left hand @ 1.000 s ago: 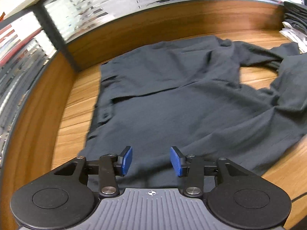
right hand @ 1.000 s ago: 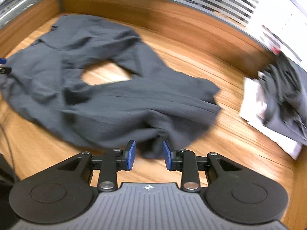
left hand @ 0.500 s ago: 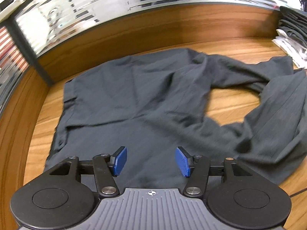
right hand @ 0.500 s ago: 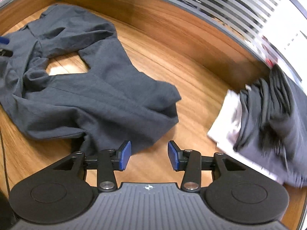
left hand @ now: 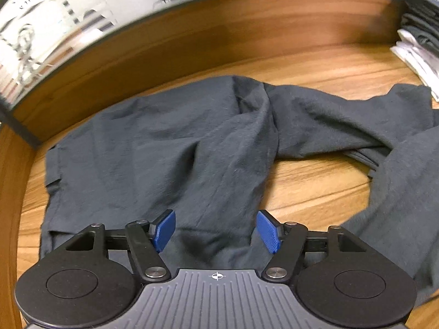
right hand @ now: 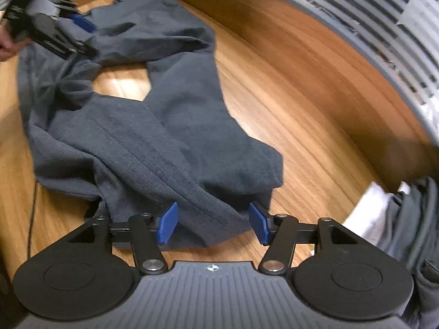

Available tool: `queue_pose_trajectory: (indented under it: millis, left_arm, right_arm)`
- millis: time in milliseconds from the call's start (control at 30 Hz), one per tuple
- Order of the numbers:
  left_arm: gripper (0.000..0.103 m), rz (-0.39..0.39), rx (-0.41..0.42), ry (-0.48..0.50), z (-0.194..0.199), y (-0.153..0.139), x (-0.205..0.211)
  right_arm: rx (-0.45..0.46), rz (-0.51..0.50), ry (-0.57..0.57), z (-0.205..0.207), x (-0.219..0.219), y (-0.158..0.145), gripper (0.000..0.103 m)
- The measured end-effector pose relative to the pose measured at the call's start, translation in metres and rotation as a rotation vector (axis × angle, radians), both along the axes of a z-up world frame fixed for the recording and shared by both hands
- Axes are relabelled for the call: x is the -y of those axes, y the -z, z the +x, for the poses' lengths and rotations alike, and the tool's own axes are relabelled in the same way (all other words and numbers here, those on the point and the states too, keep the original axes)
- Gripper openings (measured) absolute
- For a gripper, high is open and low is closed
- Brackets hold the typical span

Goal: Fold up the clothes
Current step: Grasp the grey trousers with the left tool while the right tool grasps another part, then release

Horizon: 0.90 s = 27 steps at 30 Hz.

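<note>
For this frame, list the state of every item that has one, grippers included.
Dark grey trousers: unfolded, rumpled, legs spread on the wooden table.
Left gripper: jaws opening above the trousers' waist end, gripping nothing.
Right gripper: jaws opening over a leg end, not pinching.
Clothes pile: stacked.

Both cameras sit low and close over the dark grey trousers (left hand: pixel 170 148), each looking steeply down along its own blue-padded fingers. The left wrist view stands above the waist end of the trousers and faces the wooden back panel (left hand: pixel 247 41). The right wrist view stands above the trousers' (right hand: pixel 170 148) leg ends. Both views share the legs and the bare wood between them; the right view also catches the left gripper (right hand: pixel 82 23) at the trousers' far end.
</note>
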<state>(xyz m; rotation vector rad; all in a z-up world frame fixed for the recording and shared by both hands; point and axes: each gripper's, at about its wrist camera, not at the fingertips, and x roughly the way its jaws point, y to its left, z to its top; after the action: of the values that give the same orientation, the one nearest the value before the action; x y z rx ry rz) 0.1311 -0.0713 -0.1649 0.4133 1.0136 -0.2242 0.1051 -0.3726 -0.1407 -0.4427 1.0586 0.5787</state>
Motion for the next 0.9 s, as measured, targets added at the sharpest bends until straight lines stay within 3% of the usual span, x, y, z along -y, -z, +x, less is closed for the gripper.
queue_pose_trajectory:
  millis: [133,267,400,467,533,567,733,900]
  left_arm:
    - [0.067,0.036,-0.022,-0.046,0.012,0.012,0.006]
    - [0.051,0.104,0.0,-0.094,0.019,0.019,0.007]
    - [0.033,0.167,0.036,-0.154,0.025,0.02,0.0]
    - [0.029,0.187,0.037,-0.19,0.03,0.021,-0.008]
    - [0.028,0.188,0.031,-0.236,0.036,0.022,-0.021]
    - [0.028,0.185,0.029,-0.261,0.039,0.022,-0.028]
    - [0.028,0.177,0.045,-0.352,0.046,0.019,-0.063]
    - [0.028,0.139,0.041,-0.421,0.044,0.011,-0.103]
  right_arm:
    - [-0.022,0.007,-0.039,0.001,0.004,0.007,0.063]
    - [-0.021,-0.002,-0.064,-0.001,0.003,0.016,0.063]
    - [0.029,-0.015,-0.046,-0.006,0.002,0.021,0.048]
    - [0.032,-0.018,-0.039,-0.009,0.0,0.023,0.039]
    - [0.026,-0.032,-0.034,-0.013,-0.002,0.025,0.016]
    - [0.031,-0.042,-0.023,-0.017,-0.003,0.025,0.012]
    - [0.068,-0.05,0.065,-0.04,-0.011,0.015,0.007]
    - [0.048,-0.028,0.124,-0.073,-0.029,0.004,0.007]
